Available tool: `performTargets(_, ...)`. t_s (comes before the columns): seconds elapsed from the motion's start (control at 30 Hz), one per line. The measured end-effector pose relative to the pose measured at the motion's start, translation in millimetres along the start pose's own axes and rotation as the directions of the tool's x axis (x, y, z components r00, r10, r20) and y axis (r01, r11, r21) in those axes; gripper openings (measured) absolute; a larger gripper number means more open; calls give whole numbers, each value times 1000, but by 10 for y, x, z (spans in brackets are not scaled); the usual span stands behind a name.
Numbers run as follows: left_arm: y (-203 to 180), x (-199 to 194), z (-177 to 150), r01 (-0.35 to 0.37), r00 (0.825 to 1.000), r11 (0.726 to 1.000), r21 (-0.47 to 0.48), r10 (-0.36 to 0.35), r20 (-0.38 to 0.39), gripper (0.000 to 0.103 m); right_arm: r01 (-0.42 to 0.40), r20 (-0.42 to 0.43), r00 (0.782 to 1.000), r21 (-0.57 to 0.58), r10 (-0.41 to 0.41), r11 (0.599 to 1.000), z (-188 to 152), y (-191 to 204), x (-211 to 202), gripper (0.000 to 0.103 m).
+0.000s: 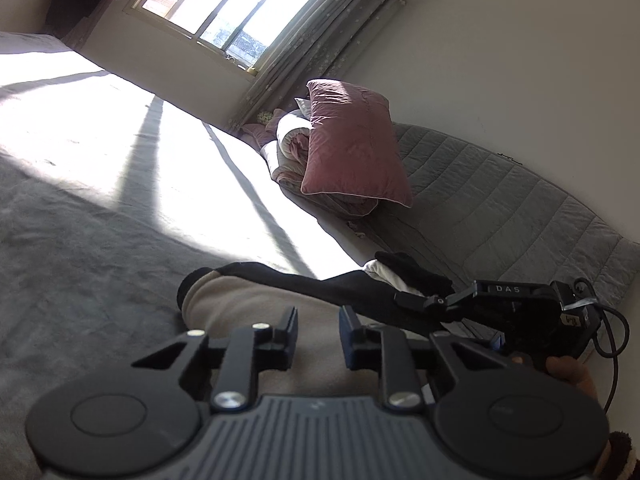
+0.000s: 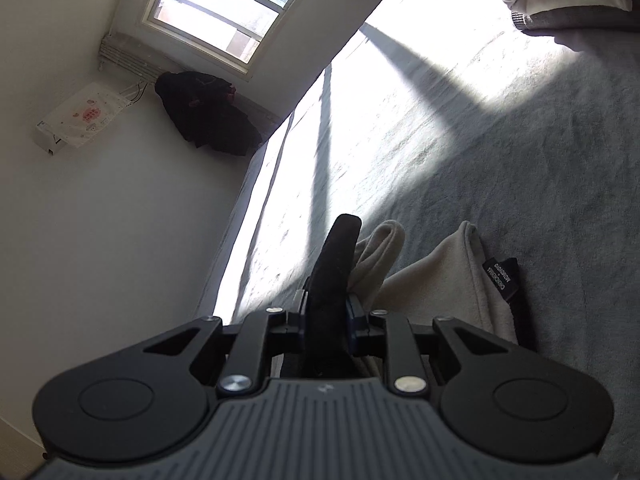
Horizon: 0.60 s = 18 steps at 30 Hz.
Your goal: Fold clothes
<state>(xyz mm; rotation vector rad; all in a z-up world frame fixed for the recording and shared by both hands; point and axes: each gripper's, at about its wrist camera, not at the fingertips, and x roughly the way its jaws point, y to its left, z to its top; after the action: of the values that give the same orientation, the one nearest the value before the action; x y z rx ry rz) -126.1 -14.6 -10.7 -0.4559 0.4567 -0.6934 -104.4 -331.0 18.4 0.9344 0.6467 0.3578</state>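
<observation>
Sunlight from the window (image 1: pixel 232 12) glares across the bed (image 1: pixel 80 208); fisheye-warped edges.

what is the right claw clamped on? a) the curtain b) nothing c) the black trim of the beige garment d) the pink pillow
c: in the right wrist view the right claw has its jaws closed on the black trim of the beige garment.

Right gripper (image 2: pixel 326 316) pinches black trim (image 2: pixel 334 264) of beige garment (image 2: pixel 444 280).
</observation>
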Motion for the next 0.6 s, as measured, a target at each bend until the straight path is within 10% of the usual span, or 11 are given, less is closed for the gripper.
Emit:
performTargets(0.27,-261,320,-305,-35,988,981,192,63,-142,19,103,49,993,57,-106,993,67,-448,-182,16)
performTargets(0.6,-282,251,-17,-6,994,984,179,25,-105,19,147,177,976,-87,-130,985,14,-292,-361,20)
